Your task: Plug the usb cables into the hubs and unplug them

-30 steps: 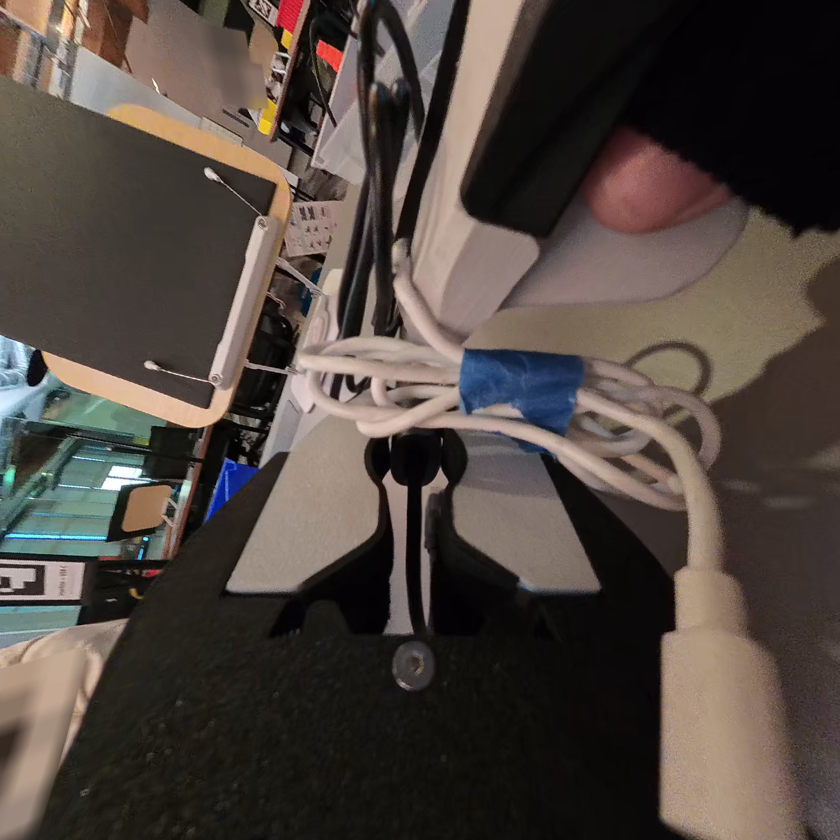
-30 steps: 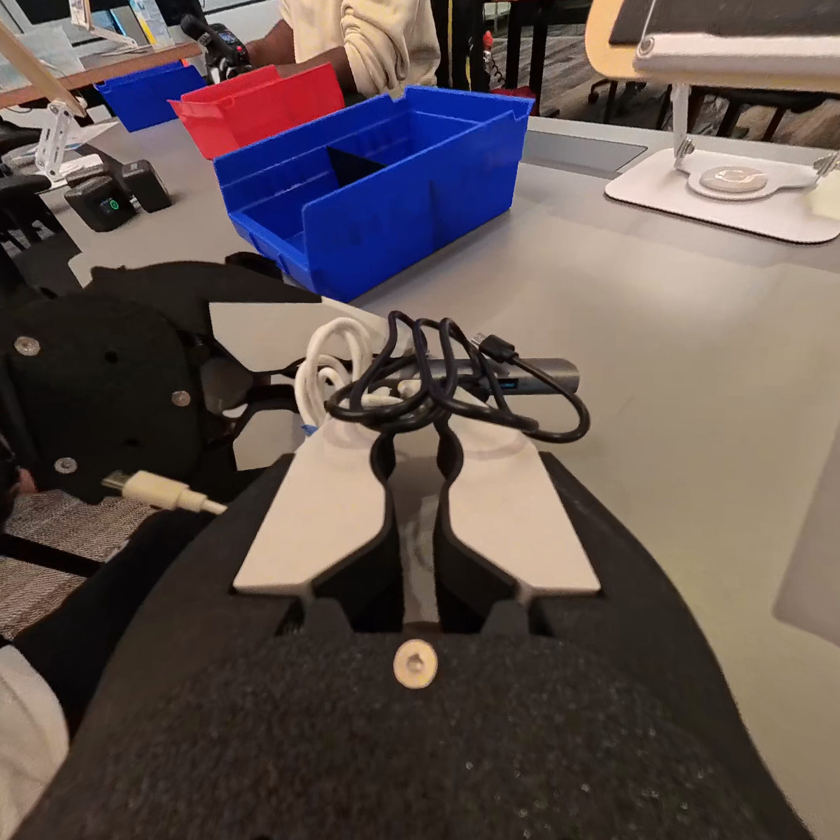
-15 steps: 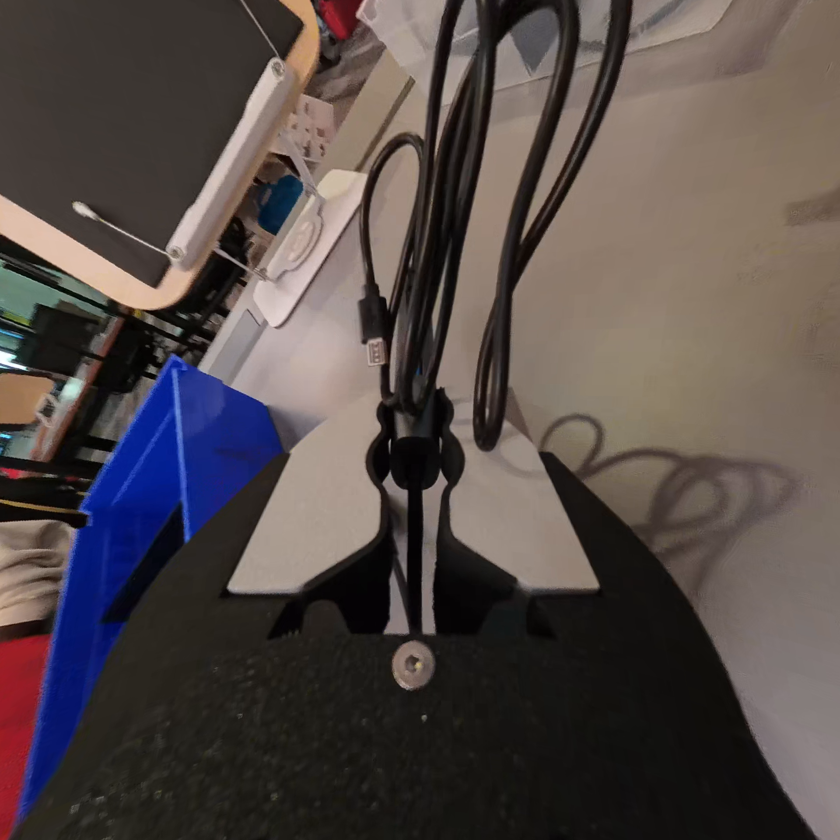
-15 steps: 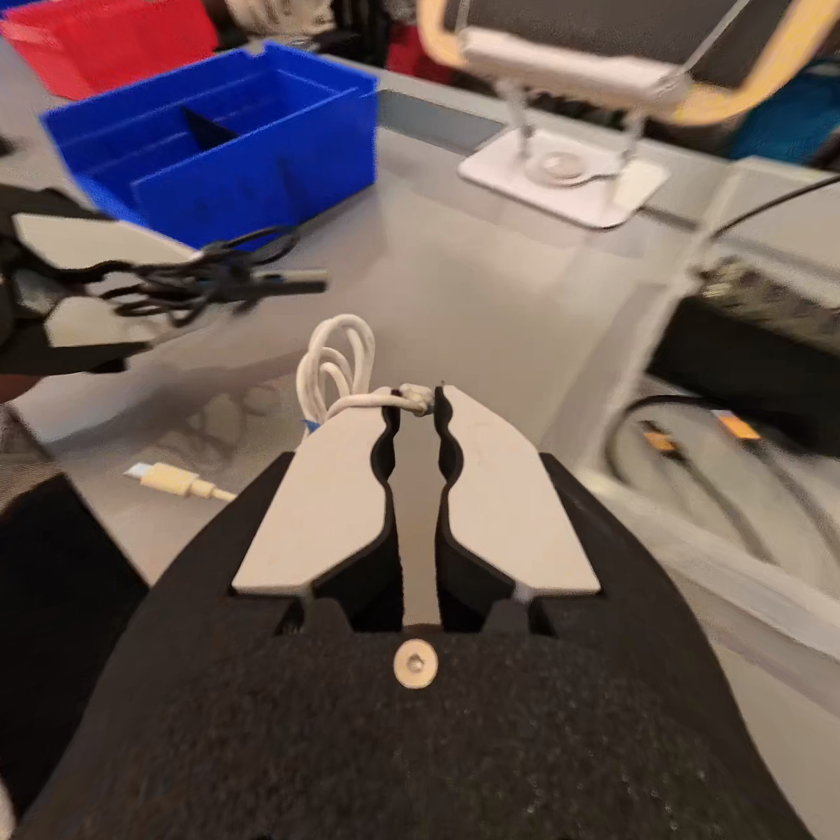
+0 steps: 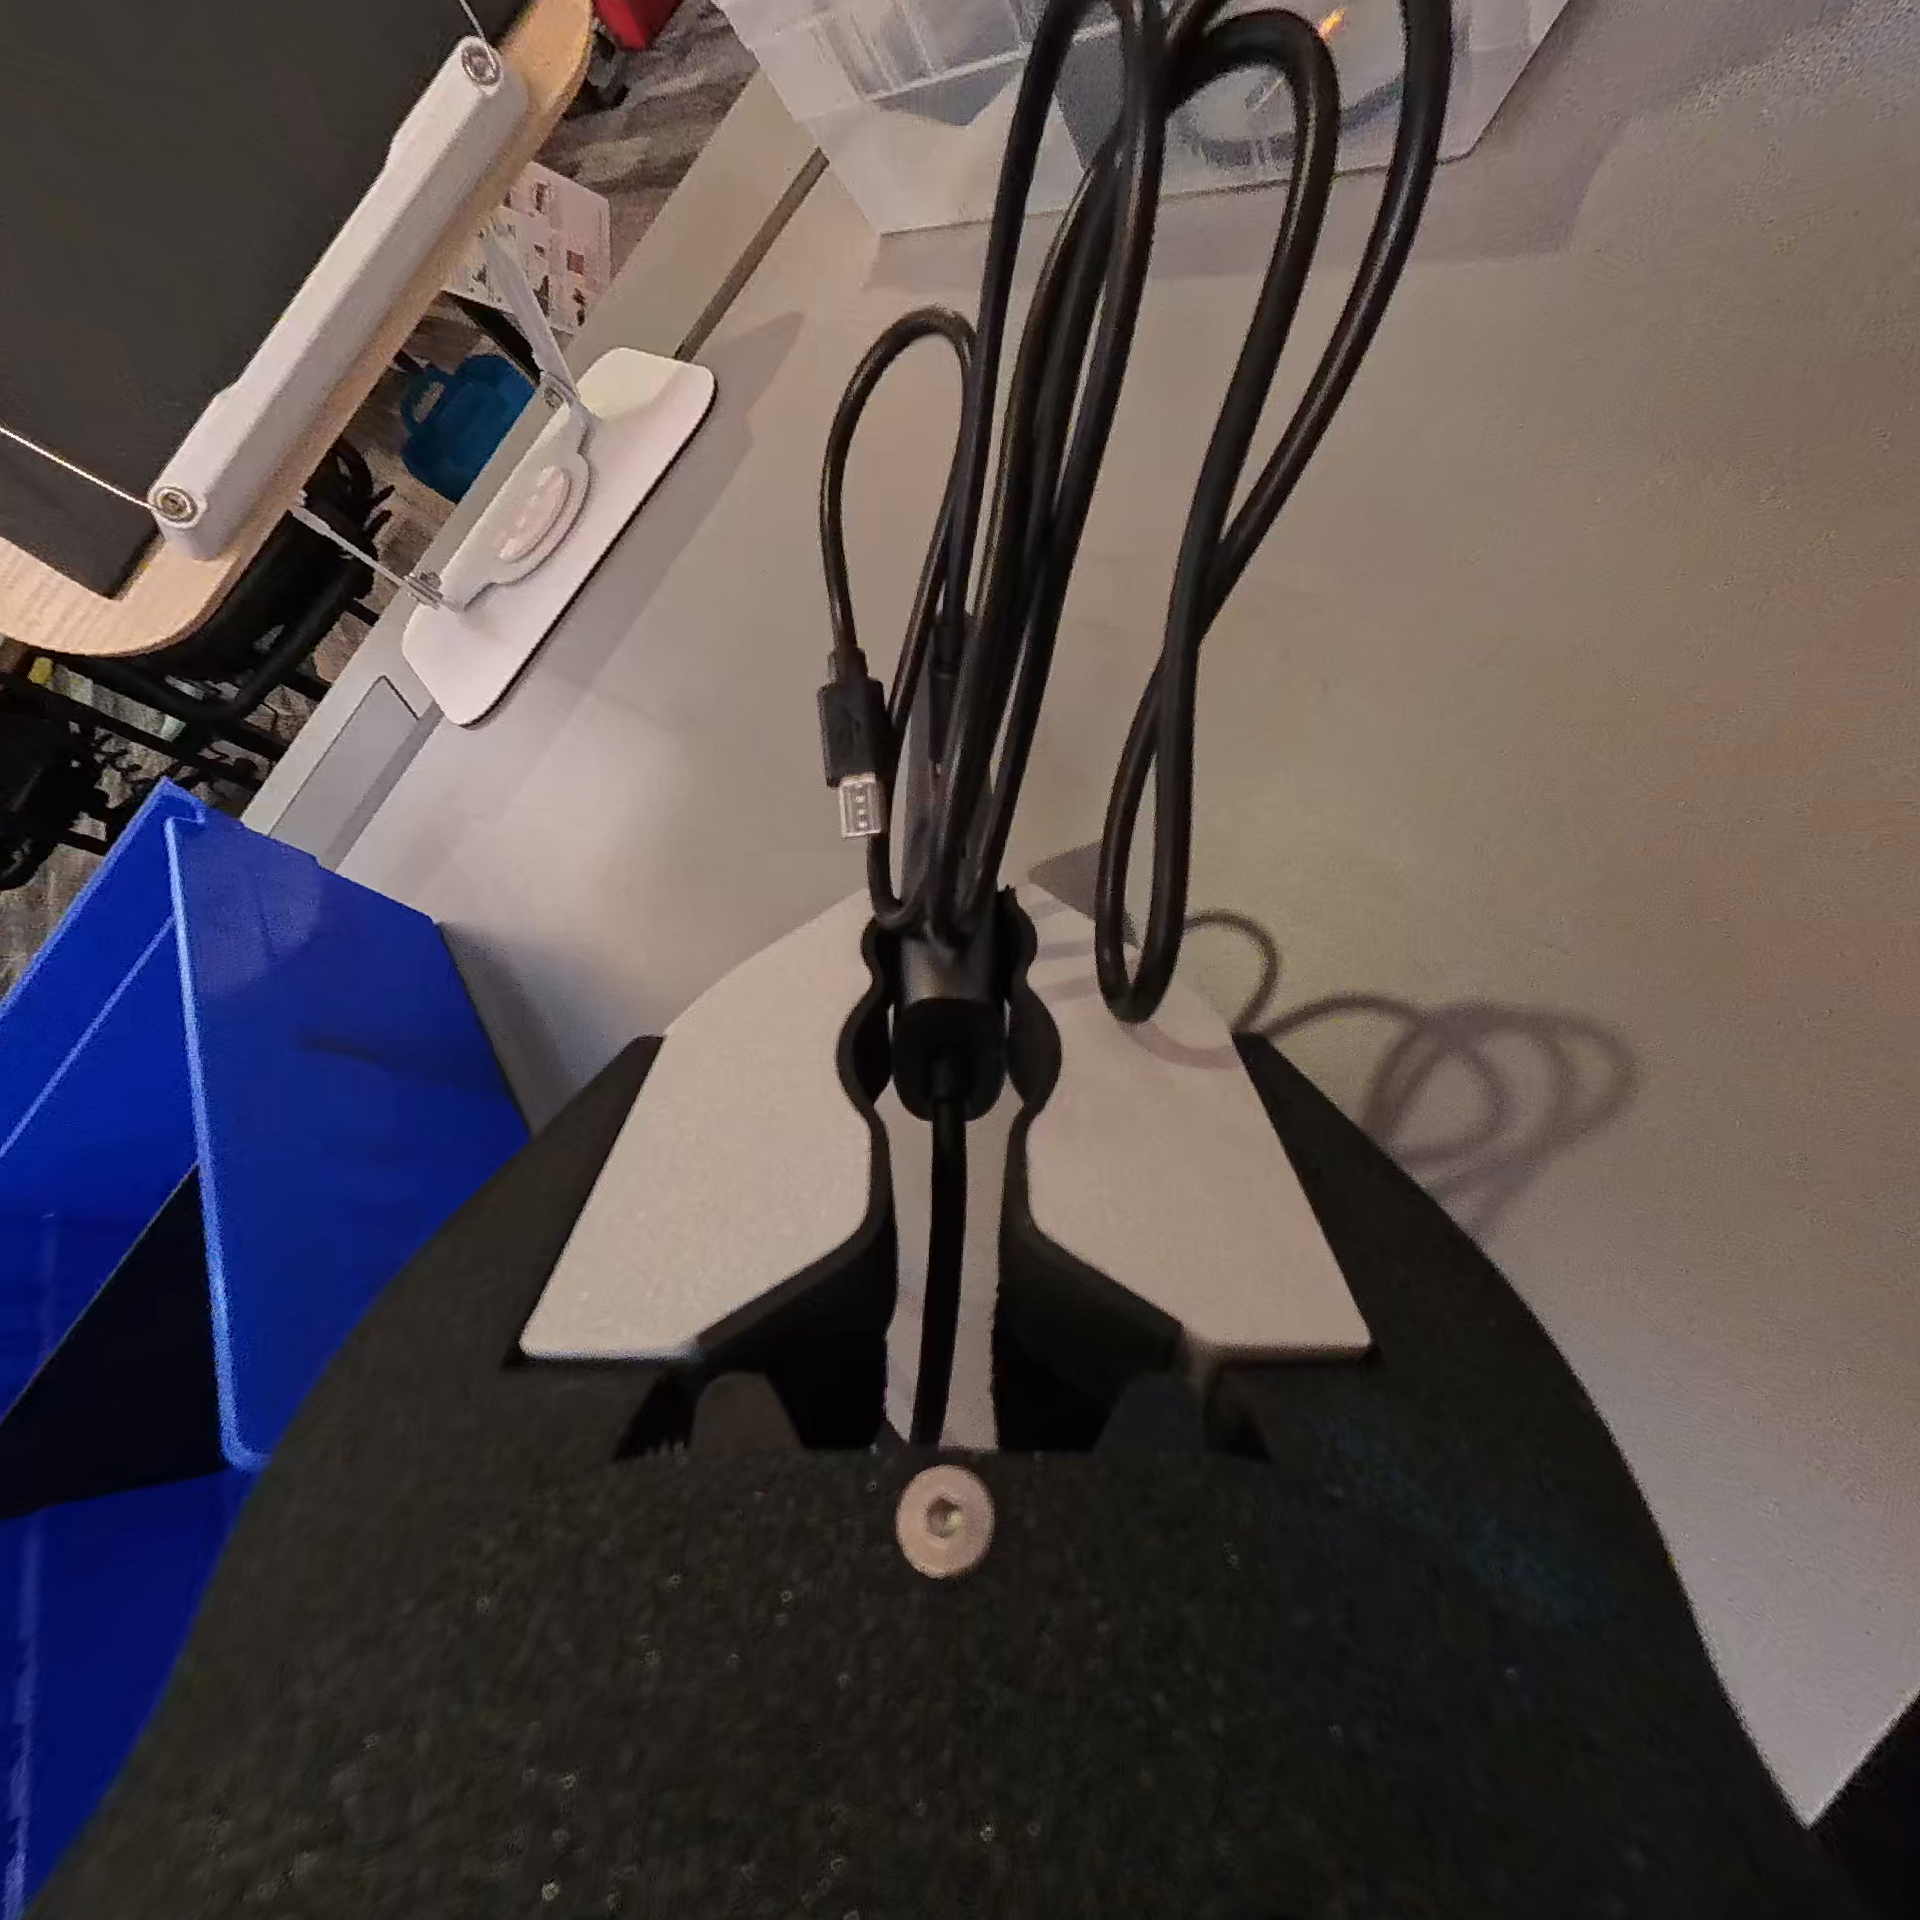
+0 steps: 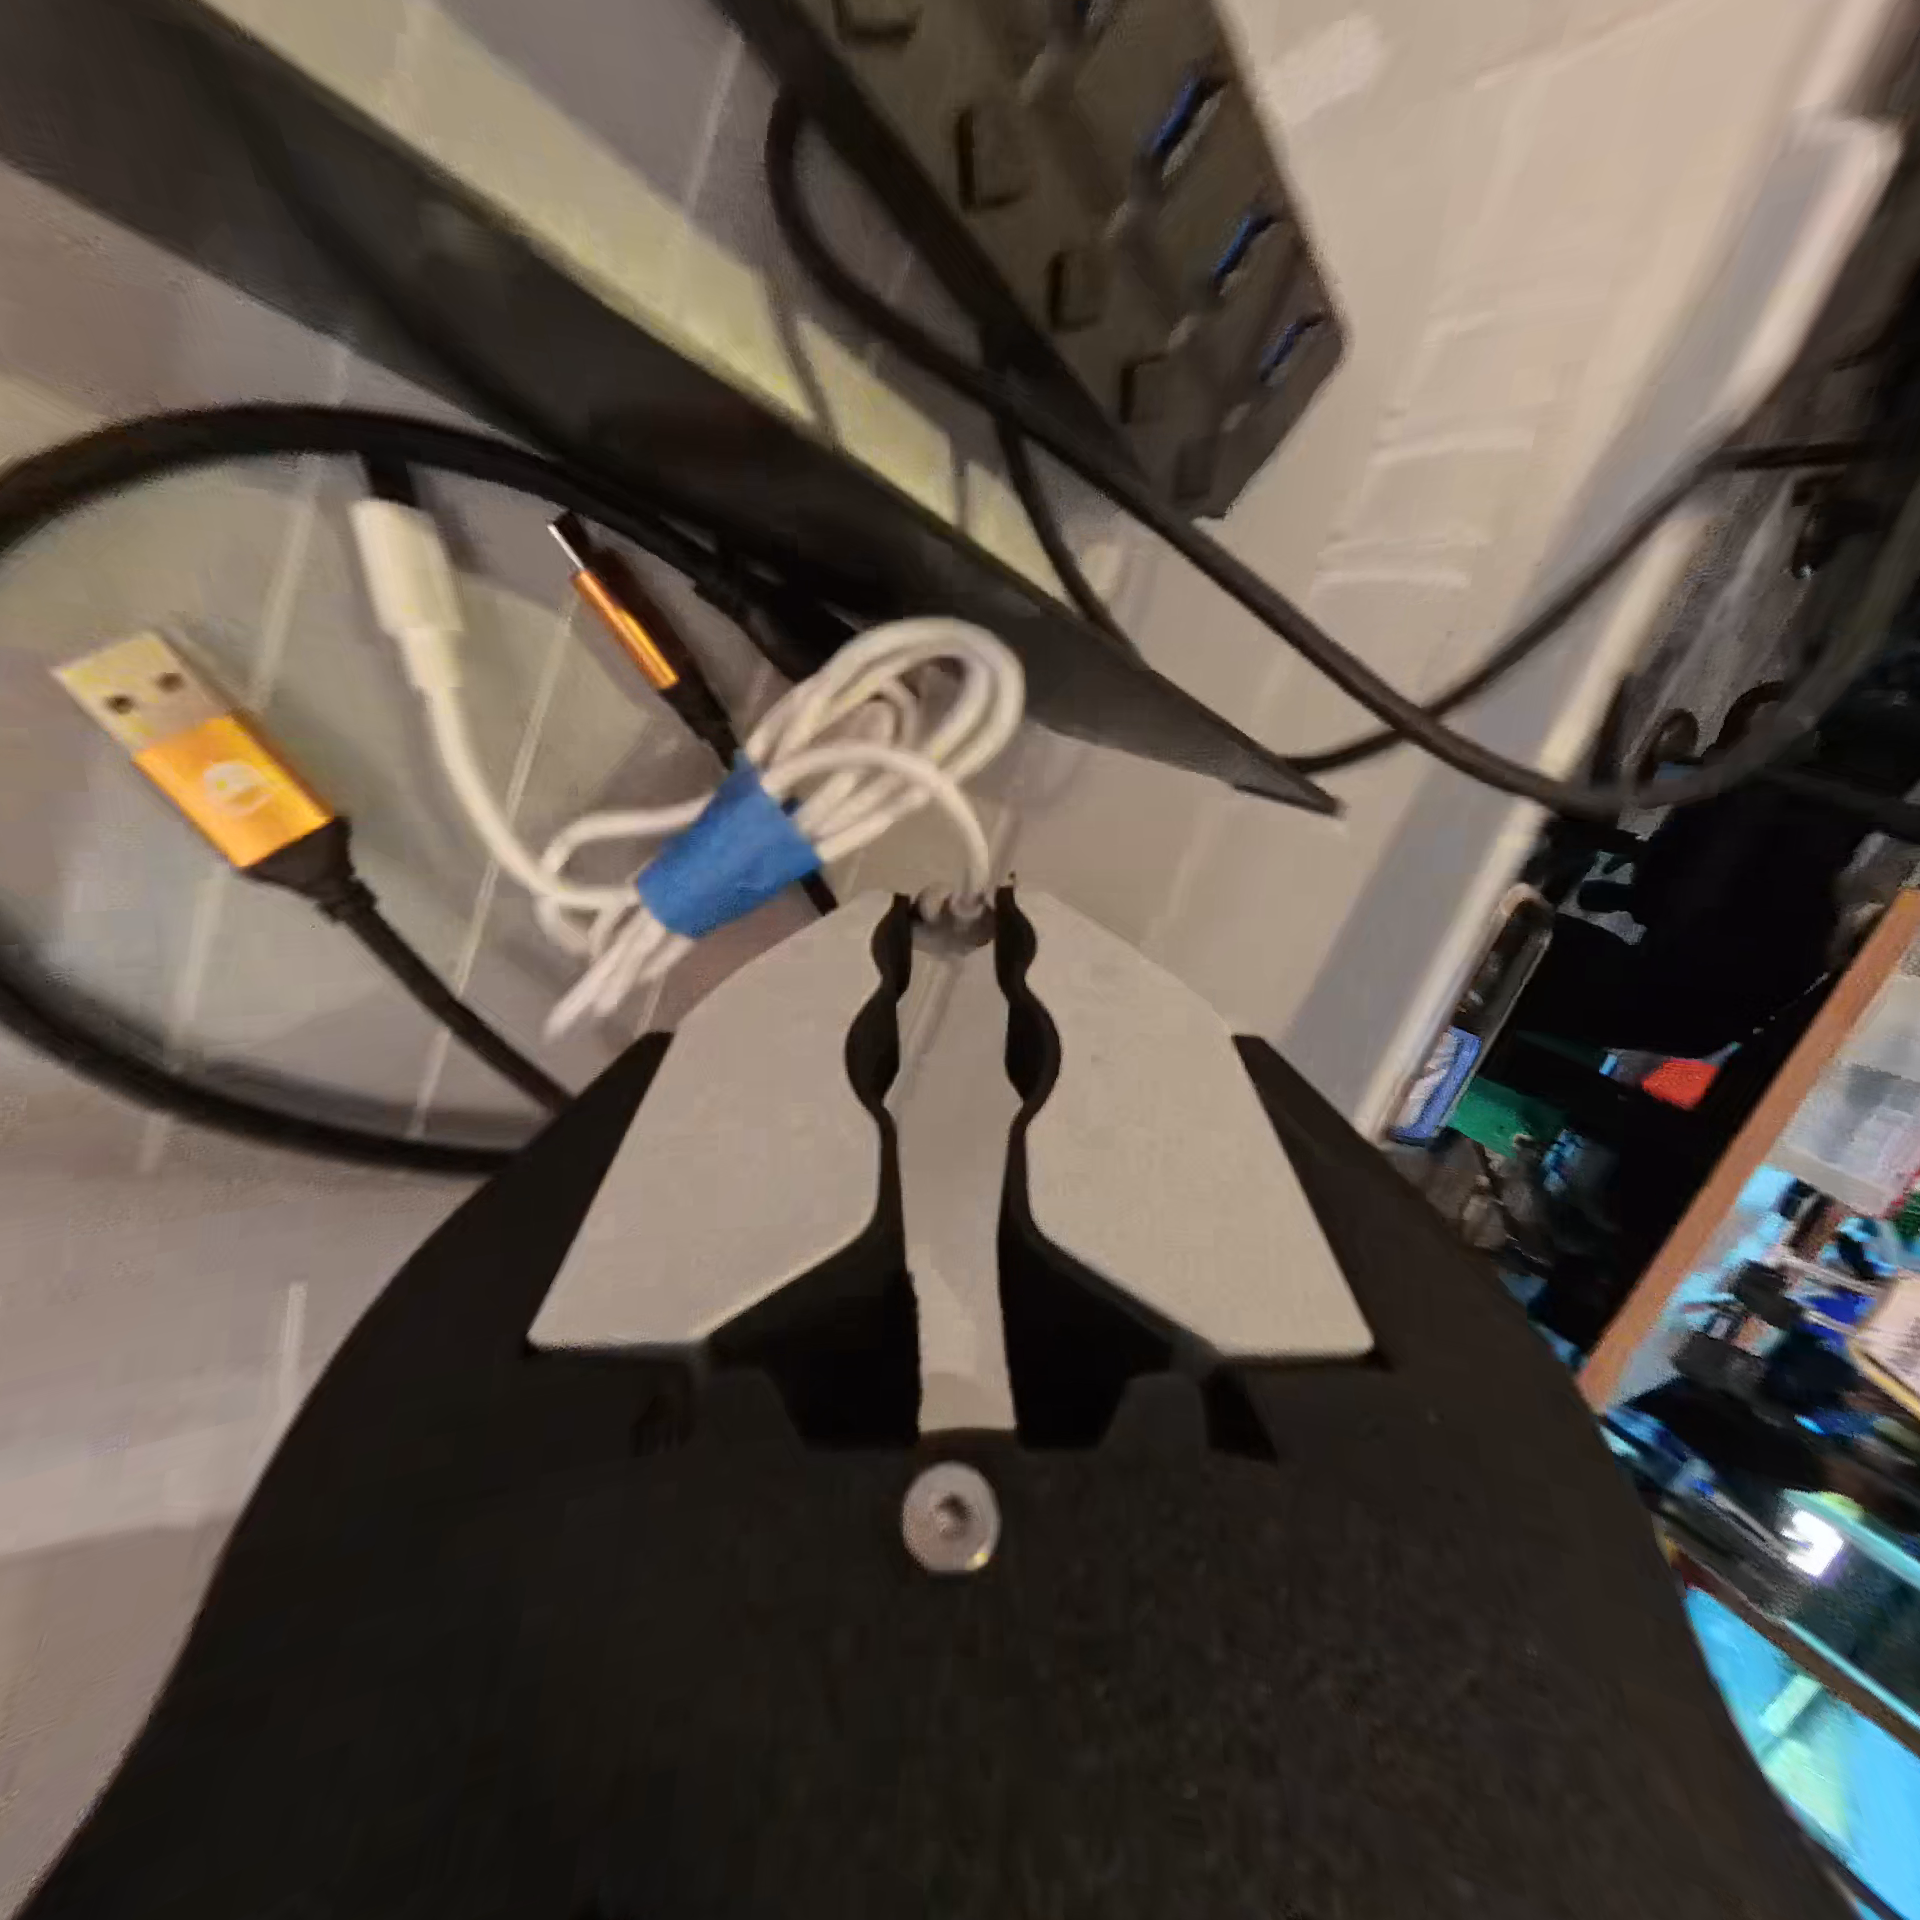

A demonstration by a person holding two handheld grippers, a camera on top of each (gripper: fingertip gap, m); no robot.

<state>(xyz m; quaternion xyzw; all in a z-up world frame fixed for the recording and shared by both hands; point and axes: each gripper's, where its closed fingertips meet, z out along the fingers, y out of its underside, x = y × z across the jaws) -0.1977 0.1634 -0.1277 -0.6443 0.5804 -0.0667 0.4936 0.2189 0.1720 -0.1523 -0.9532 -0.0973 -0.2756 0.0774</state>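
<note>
**A shared lab or workshop**

A technical workspace is indicated. A grey desk (image 5: 1558,623) is seen carrying a blue parts bin (image 5: 260,1039) and a white stand base (image 5: 582,520). A clear plastic container (image 5: 935,114) of loose cables and a black multi-port hub (image 6: 1174,229) are shown, and cluttered shelving (image 6: 1766,1195) is glimpsed beyond.

Grey table (image 5: 1558,520) and what rests on it

Taking the white stand base (image 5: 561,540) as landmark: it lies flat on the grey table near the far edge; the blue bin (image 5: 208,1039) stands on the table nearer the camera, to the base's left; a clear plastic container (image 5: 1143,104) sits farther along the table, to the base's right. In the right wrist view the surface is too blurred to tell what lies directly on it.
</note>
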